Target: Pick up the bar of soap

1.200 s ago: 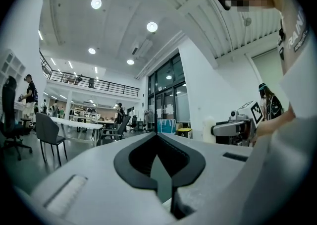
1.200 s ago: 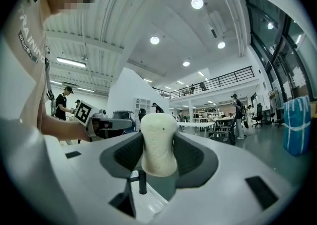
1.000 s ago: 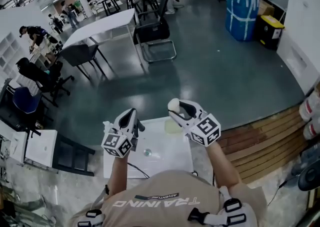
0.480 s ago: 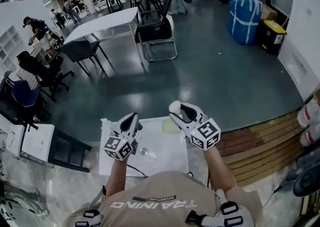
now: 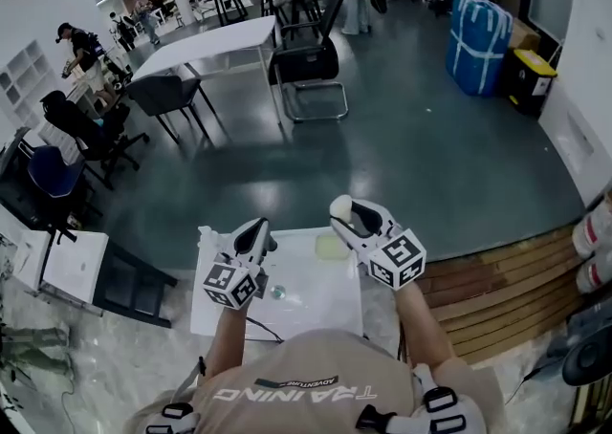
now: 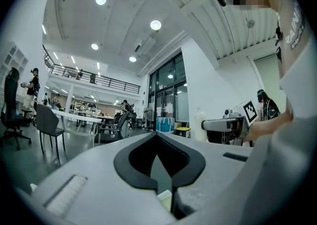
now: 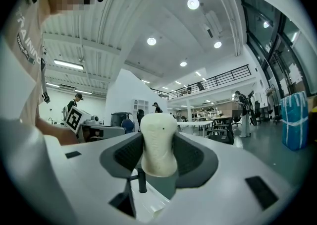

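**Soap held in the right hand-held gripper, above the worktop**

The bar of soap (image 7: 158, 144) is cream-white, with a rounded end. It sits between the two dark pads of the right hand-held gripper (image 7: 159, 162), which press on it from both sides. The rounded end sticks out past the jaws. In the head view the bar of soap (image 5: 339, 205) is up in the air, over the far edge of the white worktop (image 5: 316, 303) and not touching it. The right hand-held gripper (image 5: 350, 220) points away from the person.

Under it, a flat pale yellow-green thing (image 5: 331, 247) lies on the worktop; what it is I cannot tell.

The left hand-held gripper (image 5: 256, 234) hangs beside the right one, a little apart. In its own view the left hand-held gripper (image 6: 157, 139) has its jaws closed together at the tips, with nothing between them.

Beyond the worktop there are a grey floor (image 5: 411, 136) and a black chair (image 5: 308, 64).
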A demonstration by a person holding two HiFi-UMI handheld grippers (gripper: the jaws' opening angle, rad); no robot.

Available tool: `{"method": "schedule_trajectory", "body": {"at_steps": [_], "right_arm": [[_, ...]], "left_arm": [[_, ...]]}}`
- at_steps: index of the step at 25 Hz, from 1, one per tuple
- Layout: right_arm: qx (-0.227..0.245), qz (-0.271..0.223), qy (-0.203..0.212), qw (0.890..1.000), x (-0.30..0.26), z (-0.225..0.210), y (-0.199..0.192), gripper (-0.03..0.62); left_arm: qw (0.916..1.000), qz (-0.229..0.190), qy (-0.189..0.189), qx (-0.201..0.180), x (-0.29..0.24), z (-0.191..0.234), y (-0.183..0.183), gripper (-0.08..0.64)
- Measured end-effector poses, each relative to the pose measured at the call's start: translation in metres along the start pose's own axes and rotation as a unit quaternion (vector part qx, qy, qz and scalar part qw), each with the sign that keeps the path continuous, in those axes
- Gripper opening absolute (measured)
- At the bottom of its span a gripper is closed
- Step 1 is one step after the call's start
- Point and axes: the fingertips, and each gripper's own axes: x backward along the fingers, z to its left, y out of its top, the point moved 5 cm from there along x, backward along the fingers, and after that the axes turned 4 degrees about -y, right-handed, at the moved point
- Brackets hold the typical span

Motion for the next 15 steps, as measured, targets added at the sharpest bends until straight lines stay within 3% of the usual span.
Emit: {"method": "schedule_trajectory", "body": {"at_steps": [15], "right_arm": [[0.005,0.005,-0.003,1.000,-0.004,0.005,-0.009,0.193]], "left_arm": [[0.9999,0.007,-0.004,0.010,0.007,0.000,-0.012,-0.005]]}}
